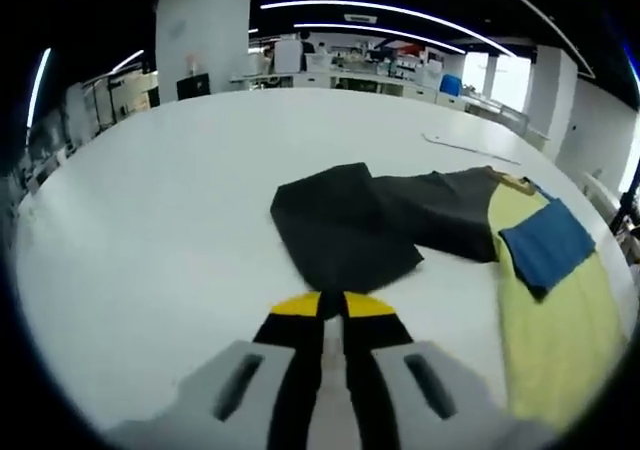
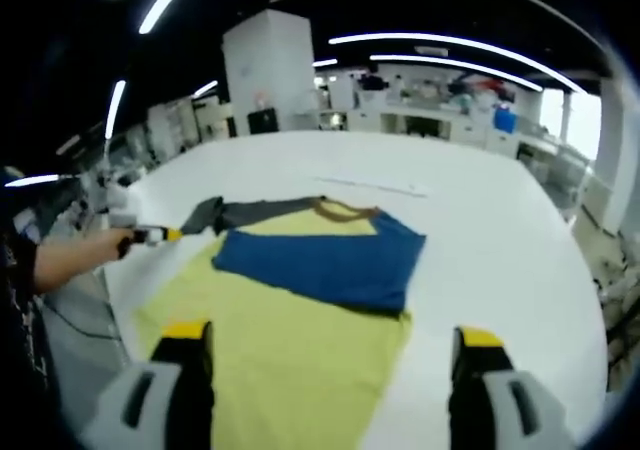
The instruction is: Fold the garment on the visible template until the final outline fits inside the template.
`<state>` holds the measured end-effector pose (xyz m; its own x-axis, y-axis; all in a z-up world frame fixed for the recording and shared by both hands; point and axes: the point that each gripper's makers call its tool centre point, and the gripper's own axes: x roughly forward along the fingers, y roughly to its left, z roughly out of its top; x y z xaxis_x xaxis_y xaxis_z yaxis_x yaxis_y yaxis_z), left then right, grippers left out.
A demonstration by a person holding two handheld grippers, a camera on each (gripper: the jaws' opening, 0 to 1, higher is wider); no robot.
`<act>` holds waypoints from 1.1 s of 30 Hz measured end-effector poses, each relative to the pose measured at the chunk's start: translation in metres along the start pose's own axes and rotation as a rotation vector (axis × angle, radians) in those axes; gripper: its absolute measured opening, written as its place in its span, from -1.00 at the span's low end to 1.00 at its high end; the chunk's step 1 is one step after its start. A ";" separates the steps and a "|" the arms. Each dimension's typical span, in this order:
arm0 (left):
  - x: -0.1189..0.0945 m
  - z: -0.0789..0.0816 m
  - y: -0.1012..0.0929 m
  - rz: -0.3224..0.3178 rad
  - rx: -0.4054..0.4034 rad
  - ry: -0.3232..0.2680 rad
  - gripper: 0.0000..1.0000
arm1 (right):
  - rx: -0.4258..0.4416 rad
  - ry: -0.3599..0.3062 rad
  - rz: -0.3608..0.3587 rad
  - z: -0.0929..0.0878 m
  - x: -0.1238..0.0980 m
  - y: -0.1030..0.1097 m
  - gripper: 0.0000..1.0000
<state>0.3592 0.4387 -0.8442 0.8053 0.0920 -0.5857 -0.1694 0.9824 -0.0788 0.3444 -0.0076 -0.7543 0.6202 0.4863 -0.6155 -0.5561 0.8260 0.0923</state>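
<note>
An open-plan workroom with white pillars, long ceiling light strips and cluttered desks lies behind a wide white surface (image 1: 180, 200) on which everything rests.

In the left gripper view, a multi-coloured cloth garment (image 1: 440, 230) lies spread toward the right edge of the surface. Its dark grey sleeve (image 1: 345, 230) is laid out flat toward the middle of the surface, and its blue sleeve (image 1: 547, 244) is folded over onto the pale yellow body panel (image 1: 555, 340), which runs to the right edge of that view. A thin pale line on the surface (image 1: 470, 148) lies beyond the garment, toward the far edge; what it is cannot be told. The left tongs (image 1: 333, 305), black with yellow tips, rise from the bottom of that view with their jaws together, the tips just at the near edge of the dark grey sleeve; whether cloth is pinched between them cannot be told.

In the right gripper view, the garment (image 2: 300, 300) lies on the near part of the surface (image 2: 480, 230), yellow panel nearest, blue sleeve (image 2: 325, 260) across it and grey sleeve (image 2: 250, 212) at the far left. The right tongs (image 2: 335, 355) stand wide apart above the yellow panel, holding nothing. At the left, a person's hand (image 2: 95, 250) holds the left tongs (image 2: 165, 235) at the end of the grey sleeve.
</note>
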 end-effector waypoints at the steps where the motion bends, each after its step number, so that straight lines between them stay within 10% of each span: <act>1: -0.001 -0.001 0.000 0.003 -0.003 0.000 -1.00 | 0.001 0.001 0.001 0.000 0.000 0.000 0.98; 33: -0.057 0.021 0.039 -0.257 0.163 0.018 -1.00 | 0.003 0.006 0.026 0.000 -0.005 0.015 0.98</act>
<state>0.3187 0.4750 -0.7973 0.7995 -0.1641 -0.5778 0.1329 0.9864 -0.0963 0.3331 0.0024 -0.7501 0.6022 0.5060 -0.6175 -0.5703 0.8139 0.1108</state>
